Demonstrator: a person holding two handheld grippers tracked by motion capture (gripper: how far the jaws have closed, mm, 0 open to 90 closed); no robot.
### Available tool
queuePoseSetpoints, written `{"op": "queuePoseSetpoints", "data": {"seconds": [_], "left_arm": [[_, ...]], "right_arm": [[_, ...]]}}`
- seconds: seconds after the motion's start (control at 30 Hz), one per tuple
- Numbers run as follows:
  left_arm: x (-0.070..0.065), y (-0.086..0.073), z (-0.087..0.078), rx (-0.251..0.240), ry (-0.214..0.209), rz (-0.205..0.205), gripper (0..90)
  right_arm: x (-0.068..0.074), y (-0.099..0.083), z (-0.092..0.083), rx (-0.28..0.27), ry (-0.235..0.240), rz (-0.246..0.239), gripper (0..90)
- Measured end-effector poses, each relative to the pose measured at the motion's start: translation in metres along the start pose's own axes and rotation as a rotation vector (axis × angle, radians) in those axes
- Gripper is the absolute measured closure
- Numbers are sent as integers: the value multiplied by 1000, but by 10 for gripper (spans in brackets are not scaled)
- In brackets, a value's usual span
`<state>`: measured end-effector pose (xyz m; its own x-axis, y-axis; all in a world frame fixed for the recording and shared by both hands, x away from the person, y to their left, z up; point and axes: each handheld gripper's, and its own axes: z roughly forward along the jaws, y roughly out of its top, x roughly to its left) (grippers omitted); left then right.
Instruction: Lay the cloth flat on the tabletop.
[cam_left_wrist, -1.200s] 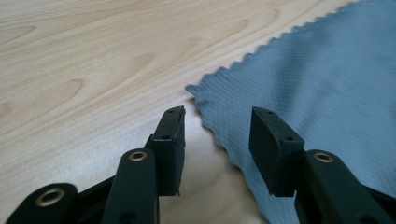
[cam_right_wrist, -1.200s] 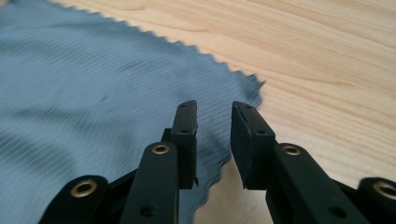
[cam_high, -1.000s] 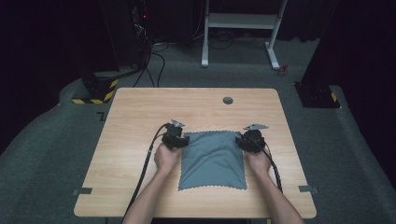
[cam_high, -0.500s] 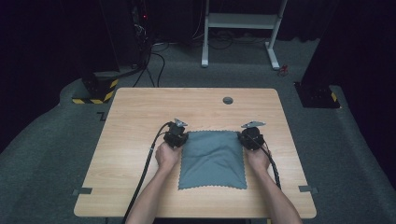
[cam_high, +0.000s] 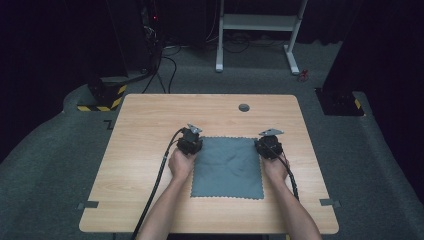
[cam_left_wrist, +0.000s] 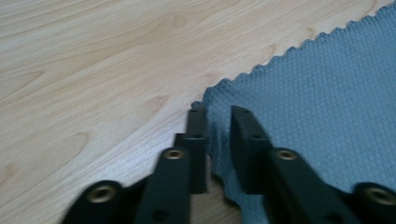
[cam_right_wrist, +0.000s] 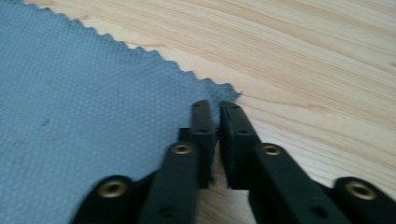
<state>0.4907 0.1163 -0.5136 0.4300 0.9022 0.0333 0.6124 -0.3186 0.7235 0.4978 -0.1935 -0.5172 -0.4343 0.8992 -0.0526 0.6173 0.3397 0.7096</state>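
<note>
- Grey cloth (cam_high: 227, 167) lies flat on our table (cam_high: 145, 125), between both hands.
- Left gripper (cam_left_wrist: 215, 122) jaws have just been opening, slightly apart, a far corner between them.
- Right gripper (cam_right_wrist: 214, 116) likewise, barely apart astride the other corner.
- Beyond: a hole (cam_high: 244, 107), cables (cam_high: 165, 55), a white frame (cam_high: 260, 22); darkness hides the rest.

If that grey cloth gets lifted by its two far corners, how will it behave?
The grey cloth would probably hang limp: it lies flat with soft creases. It looks thin and light. Its woven texture should grip rather than slip, though the zigzag edge might fray or stretch.
</note>
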Motion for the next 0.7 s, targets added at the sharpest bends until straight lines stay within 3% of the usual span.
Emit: {"op": "queuePoseSetpoints", "data": {"seconds": [0.07,0.17,0.3,0.4,0.53,0.7], "left_arm": [[-2,-7,-10,-28,-21,7,643],[-10,-19,-24,-1,-65,69,569],[-23,-36,-44,-13,-128,113,517],[-26,-48,-55,-38,-179,98,494],[-27,-63,-56,-21,-149,126,485],[-19,-73,-59,-61,-158,101,458]], "right_arm": [[-2,-1,-5,-4,4,15,742],[5,-6,-21,-57,57,12,718],[35,-19,-39,-78,164,-71,686],[56,-30,-44,-56,240,-109,651],[75,-40,-46,-45,241,-192,617],[73,-49,-47,-53,258,-186,575]]}}
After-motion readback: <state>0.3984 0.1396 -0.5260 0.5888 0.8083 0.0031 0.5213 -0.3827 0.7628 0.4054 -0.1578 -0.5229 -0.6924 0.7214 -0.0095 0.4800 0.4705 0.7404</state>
